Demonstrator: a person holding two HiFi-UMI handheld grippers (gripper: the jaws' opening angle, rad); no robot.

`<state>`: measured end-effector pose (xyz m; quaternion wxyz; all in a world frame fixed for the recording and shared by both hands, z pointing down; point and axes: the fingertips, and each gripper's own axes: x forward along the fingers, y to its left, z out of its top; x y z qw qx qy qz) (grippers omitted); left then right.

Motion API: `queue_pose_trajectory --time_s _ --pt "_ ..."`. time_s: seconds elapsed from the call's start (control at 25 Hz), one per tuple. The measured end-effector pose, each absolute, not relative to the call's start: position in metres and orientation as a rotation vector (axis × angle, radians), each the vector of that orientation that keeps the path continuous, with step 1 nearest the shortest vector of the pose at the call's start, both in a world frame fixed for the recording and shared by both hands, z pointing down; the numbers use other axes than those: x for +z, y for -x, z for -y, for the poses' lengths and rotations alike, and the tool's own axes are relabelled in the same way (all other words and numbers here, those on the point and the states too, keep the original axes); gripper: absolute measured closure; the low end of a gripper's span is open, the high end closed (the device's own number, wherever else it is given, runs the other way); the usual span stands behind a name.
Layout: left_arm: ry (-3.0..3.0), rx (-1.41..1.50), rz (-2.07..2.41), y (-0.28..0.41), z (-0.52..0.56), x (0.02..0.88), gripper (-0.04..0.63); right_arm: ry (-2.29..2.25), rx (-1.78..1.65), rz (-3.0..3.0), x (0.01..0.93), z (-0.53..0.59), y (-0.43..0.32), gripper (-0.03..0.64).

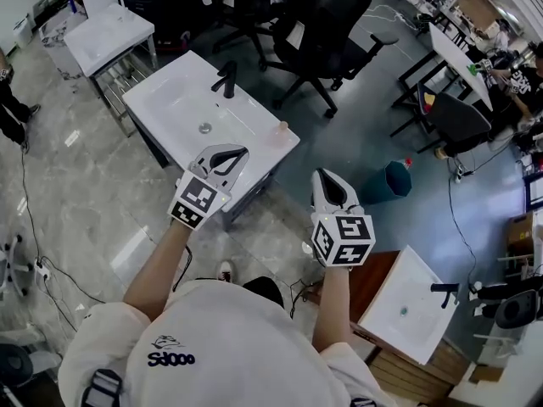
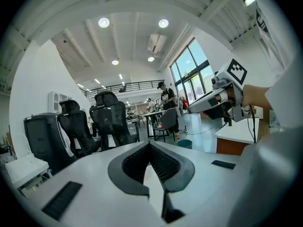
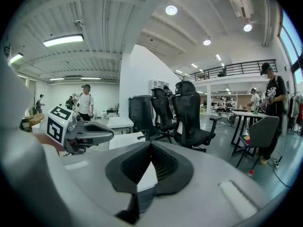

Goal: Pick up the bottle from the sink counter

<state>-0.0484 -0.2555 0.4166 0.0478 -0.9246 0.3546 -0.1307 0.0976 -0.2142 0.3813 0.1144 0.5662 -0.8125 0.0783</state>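
At sink counter (image 1: 170, 100) edge, bottle (image 1: 282, 131), faucet (image 1: 226, 80) behind, office chairs (image 1: 327, 24) beyond, left gripper (image 2: 149, 145) and right gripper (image 3: 150, 145) jaws clenched empty.

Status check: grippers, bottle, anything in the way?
Left hand-held gripper shut, empty. Right hand-held gripper shut, empty. Bottle upright at sink counter right corner, untouched. Nothing seen between.

The bottle (image 1: 282, 131) stands on the sink counter (image 1: 174, 100), at its right corner.
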Motion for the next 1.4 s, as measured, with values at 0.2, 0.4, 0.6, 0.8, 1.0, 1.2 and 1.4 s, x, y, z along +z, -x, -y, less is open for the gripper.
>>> queue_pose_trajectory --time_s 0.2,0.4,0.6,0.8,1.0,1.2,1.4 --pt "2.853 -0.393 -1.041 0.042 0.267 0.428 0.591 -1.653 0.234 2.324 0.398 0.227 -0.103 0.606" --pt "2.926 -0.302 -1.001 0.032 0.276 0.434 0.591 -1.647 0.27 2.311 0.412 0.243 -0.11 0.606" --pt "2.888 -0.475 -1.008 0.018 0.299 0.457 0.591 -1.631 0.332 2.293 0.43 0.27 -0.123 0.606" --pt "2.916 -0.574 -1.023 0.005 0.329 0.48 0.591 -1.649 0.402 2.301 0.441 0.302 -0.136 0.606" --pt "2.968 -0.641 -1.018 -0.011 0.356 0.504 0.589 -1.611 0.46 2.316 0.455 0.326 -0.148 0.607" --pt "3.014 -0.709 -0.993 -0.03 0.382 0.528 0.56 -1.582 0.507 2.306 0.472 0.342 -0.16 0.607" --pt "3.049 -0.762 -0.978 -0.047 0.408 0.555 0.521 -1.561 0.544 2.271 0.491 0.353 -0.174 0.607"
